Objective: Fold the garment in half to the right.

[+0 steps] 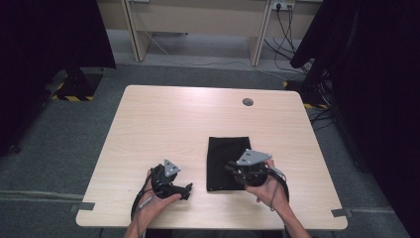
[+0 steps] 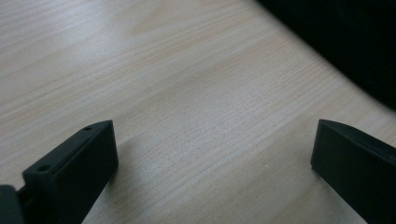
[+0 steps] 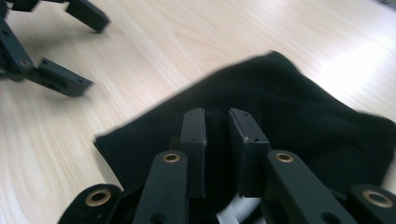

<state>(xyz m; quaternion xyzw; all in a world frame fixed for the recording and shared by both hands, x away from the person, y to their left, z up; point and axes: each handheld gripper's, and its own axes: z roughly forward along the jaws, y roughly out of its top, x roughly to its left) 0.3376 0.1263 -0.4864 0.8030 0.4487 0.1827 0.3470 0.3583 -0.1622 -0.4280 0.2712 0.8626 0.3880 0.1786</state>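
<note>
- Cloth (image 1: 225, 161): a black, roughly rectangular piece lying flat on the surface (image 1: 163, 124), right of centre and toward the near edge.
- Right gripper (image 1: 233, 168): held in the right hand (image 1: 270, 186) over the near right part of the cloth, pointing left.
- Right gripper jaws: in the right gripper view (image 3: 217, 135) they stand nearly closed, with a narrow gap between the pads. Black cloth (image 3: 299, 107) lies under and beyond them; whether a fold is pinched in the gap cannot be told.
- Left gripper (image 1: 188, 191): held in the left hand (image 1: 156, 198) near the near edge, left of the cloth and apart from it, pointing right.
- Left gripper jaws: wide open. In the left gripper view (image 2: 212, 154) only bare wood (image 2: 187, 79) lies between them, and the cloth edge (image 2: 345, 42) shows dark at the far right corner.
- The right gripper view also shows the open left jaws at its upper left (image 3: 70, 51), resting close to the surface.
- Grommet (image 1: 247, 101): a small round grey insert in the far part of the surface, well apart from the cloth.
</note>
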